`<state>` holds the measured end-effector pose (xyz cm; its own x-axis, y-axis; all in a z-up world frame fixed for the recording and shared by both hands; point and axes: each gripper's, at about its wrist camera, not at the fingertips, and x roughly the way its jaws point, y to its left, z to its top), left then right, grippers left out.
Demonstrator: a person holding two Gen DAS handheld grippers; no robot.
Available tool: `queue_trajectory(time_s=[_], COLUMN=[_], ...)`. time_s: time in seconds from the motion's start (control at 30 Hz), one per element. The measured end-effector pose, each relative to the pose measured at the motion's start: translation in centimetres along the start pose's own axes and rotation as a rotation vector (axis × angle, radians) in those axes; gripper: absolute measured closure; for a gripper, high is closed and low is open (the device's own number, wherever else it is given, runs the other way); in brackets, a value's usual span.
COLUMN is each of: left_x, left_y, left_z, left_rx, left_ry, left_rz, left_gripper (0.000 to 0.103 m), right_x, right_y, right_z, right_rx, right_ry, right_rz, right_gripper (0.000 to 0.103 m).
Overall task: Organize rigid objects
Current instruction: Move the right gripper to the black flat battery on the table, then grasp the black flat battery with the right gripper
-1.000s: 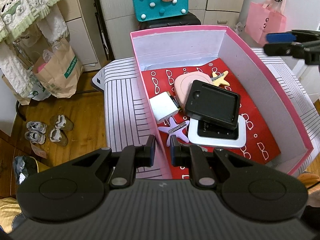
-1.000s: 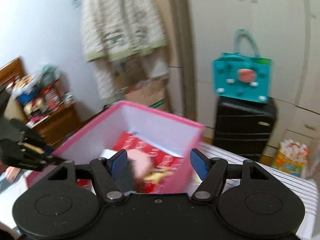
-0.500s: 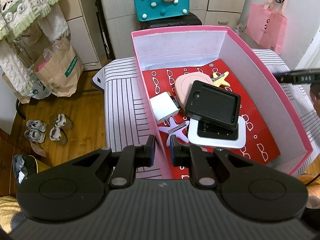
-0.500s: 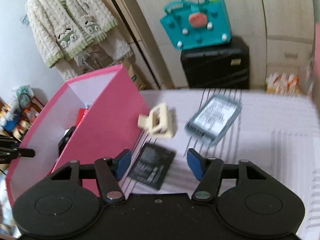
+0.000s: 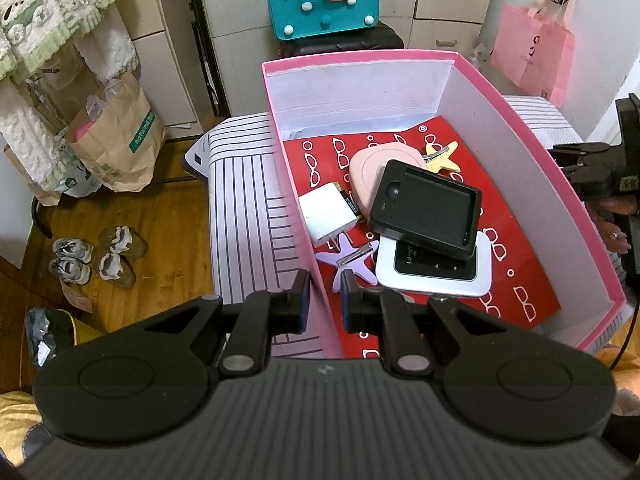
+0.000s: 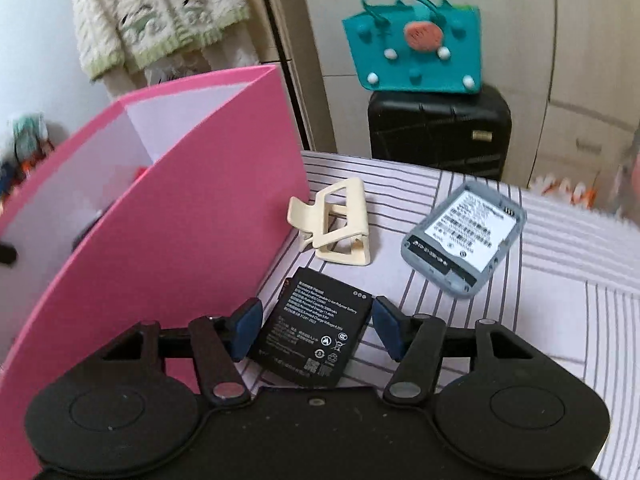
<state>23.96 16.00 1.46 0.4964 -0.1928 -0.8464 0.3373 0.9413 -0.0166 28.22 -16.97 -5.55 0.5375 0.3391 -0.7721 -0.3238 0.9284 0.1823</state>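
Note:
A pink box [image 5: 560,168] holds a black tray [image 5: 426,208], a white router [image 5: 436,272], a white charger [image 5: 330,212], a pink disc [image 5: 370,168] and star clips [image 5: 352,260]. My left gripper [image 5: 324,304] straddles the box's left wall, jaws narrowly apart around it. My right gripper [image 6: 316,328] is open, with a black battery [image 6: 316,336] lying between its fingers on the striped cloth. A cream hair claw [image 6: 340,228] and a grey battery cover [image 6: 464,240] lie beyond it, beside the box [image 6: 160,232].
The box stands on a striped surface [image 5: 248,208]. A teal felt bag [image 6: 416,52] sits on a black suitcase [image 6: 440,128] behind. A paper bag [image 5: 116,140] and shoes [image 5: 96,256] are on the wooden floor at left. A pink bag [image 5: 532,48] hangs at right.
My right gripper swung from over the box to the cloth on its right and lowered around the black battery. My left gripper stayed at the box wall.

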Motion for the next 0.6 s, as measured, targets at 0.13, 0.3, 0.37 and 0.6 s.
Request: queue_trajectory(time_s=[0.13,0.3,0.37,0.6], left_x=[0.1,0.0,0.0,0.0], left_y=[-0.1,0.0,0.0,0.1], left_z=[-0.1,-0.2,-0.2,-0.2], left_rx=[0.002,-0.005,-0.004,-0.005], left_ry=[-0.003,-0.008,-0.009,-0.009], left_rz=[0.002,-0.003,-0.003,-0.008], left_gripper=[0.090,0.090,0.090,0.090], right_x=[-0.9,-2.0,-2.4,-3.8], right_y=[-0.1,-0.3,-0.5,-0.3], right_z=[-0.7,-1.4,-1.7,-3.6], right_rx=[-0.023,-0.068,-0.065,-0.161], right_ry=[-0.018,-0.013,0.007,0.046], right_rz=[0.003,-0.006,0.007,-0.024], right_gripper=[0.047,0.046,0.046,0.046])
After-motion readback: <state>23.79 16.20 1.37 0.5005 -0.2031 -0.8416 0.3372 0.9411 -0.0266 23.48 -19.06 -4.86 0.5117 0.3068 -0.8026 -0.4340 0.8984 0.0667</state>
